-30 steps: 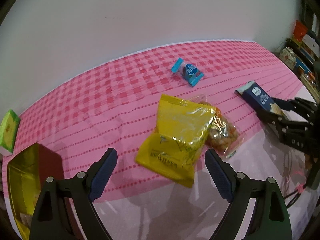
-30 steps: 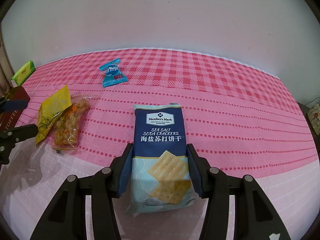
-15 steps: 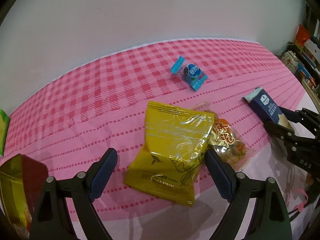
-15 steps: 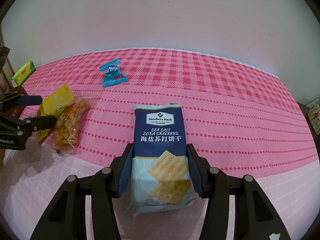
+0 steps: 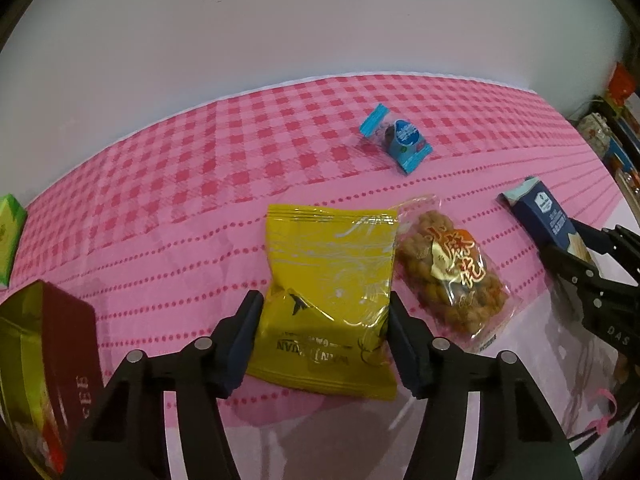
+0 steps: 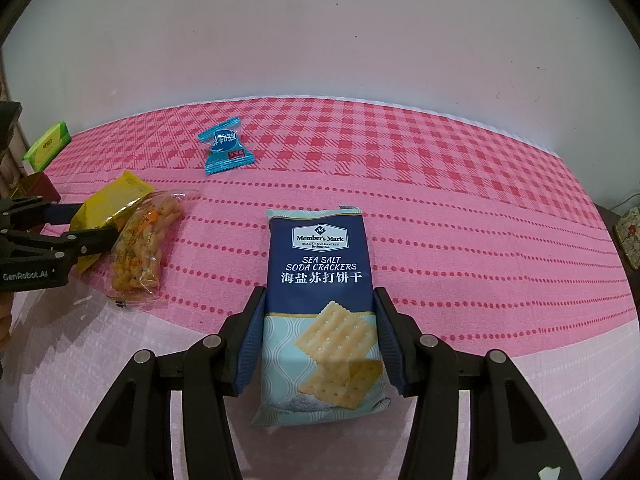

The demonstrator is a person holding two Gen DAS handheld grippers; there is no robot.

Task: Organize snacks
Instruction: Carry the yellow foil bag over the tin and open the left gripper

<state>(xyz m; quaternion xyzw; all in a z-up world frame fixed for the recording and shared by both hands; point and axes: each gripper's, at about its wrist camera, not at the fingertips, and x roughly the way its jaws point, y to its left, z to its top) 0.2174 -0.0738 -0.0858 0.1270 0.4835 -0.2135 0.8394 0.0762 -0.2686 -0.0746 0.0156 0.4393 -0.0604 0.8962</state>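
My left gripper [image 5: 322, 336] is shut on a yellow snack bag [image 5: 328, 280], its two pads pressing the bag's sides on the pink checked tablecloth [image 5: 224, 184]. A clear bag of fried twists [image 5: 452, 276] lies right beside it, partly under the yellow bag's edge. My right gripper [image 6: 318, 336] is shut on a blue Member's Mark soda cracker pack [image 6: 320, 300] that lies flat. In the right wrist view the left gripper [image 6: 84, 232], yellow bag [image 6: 108, 208] and twists bag [image 6: 142, 248] show at the left. A small blue candy packet [image 6: 224, 150] lies farther back; it also shows in the left wrist view [image 5: 400, 142].
A red and gold toffee box [image 5: 44, 364] stands at the left. A green box [image 6: 48, 146] sits at the far left near the wall. Shelves with clutter [image 5: 612, 136] are beyond the table's right end. The wall runs along the table's back edge.
My left gripper moved forward and closed its fingers onto the yellow bag, which now lies squarer to the camera. The right gripper and cracker pack have not moved.
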